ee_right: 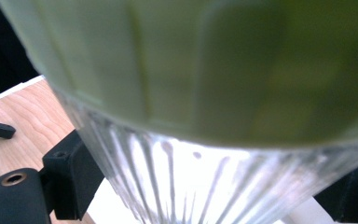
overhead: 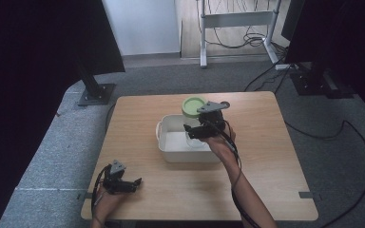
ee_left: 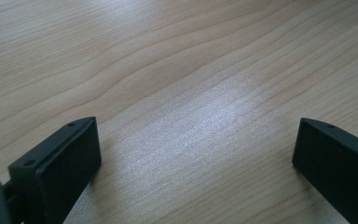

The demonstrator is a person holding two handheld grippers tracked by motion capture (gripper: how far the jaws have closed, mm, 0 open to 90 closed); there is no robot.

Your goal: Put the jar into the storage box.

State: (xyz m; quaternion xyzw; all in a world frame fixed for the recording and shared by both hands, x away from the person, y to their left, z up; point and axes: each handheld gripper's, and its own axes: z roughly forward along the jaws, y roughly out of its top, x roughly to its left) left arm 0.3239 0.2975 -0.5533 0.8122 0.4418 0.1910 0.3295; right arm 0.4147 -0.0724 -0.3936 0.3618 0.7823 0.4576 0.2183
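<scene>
A clear ribbed glass jar (overhead: 193, 124) with a pale green lid (overhead: 193, 105) stands upright over the white rectangular tub (overhead: 167, 142) in the middle of the wooden table. My right gripper (overhead: 197, 130) is shut on the jar's glass body below the lid. Up close in the right gripper view, the ribbed jar (ee_right: 223, 182) and its lid (ee_right: 205, 60) sit between the two black jaws. My left gripper (overhead: 132, 184) rests low near the table's front left edge. It is open, its jaws wide apart over bare wood (ee_left: 191, 135).
The table (overhead: 275, 156) stands on grey carpet. Black stands and cables lie beyond its far edge, and a white frame stands at the back. A metal bracket (overhead: 305, 194) sits at the table's front right edge.
</scene>
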